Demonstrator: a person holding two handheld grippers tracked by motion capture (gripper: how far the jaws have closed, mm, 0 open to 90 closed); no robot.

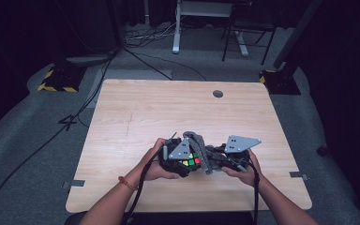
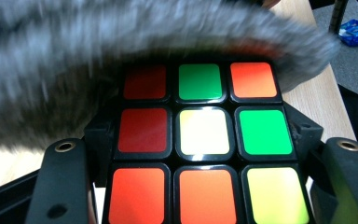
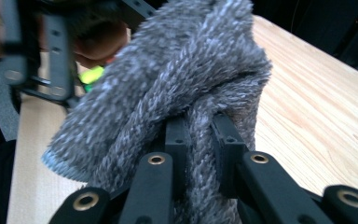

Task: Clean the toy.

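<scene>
Grey fuzzy cloth [image 3: 177,84] is pinched in the right claw [image 3: 198,135] and draped over a puzzle cube [image 2: 200,140] clamped in the left claw [image 1: 176,161], low over the tabletop's [image 1: 136,108] near edge. Wiping the cube seems underway; next, drag the cloth across its coloured face. That face tilts upward; the cloth's length runs away from the right claw toward the cube.

High view: table [image 1: 136,108] evenly lit from above, pale wood bright against a dark room; floor and far corners fall to near black. Shadows under the hands short and soft. Picture soft, low in detail.

Left gripper view: cube [image 2: 200,140] sharp, its yellow centre sticker glared almost white; grey cloth [image 2: 74,56] smeared by blur across the top.

Right gripper view: cloth fibres crisp near the jaws; left gripper [image 3: 51,51] at upper left blurred; table grain well lit, background black.
</scene>
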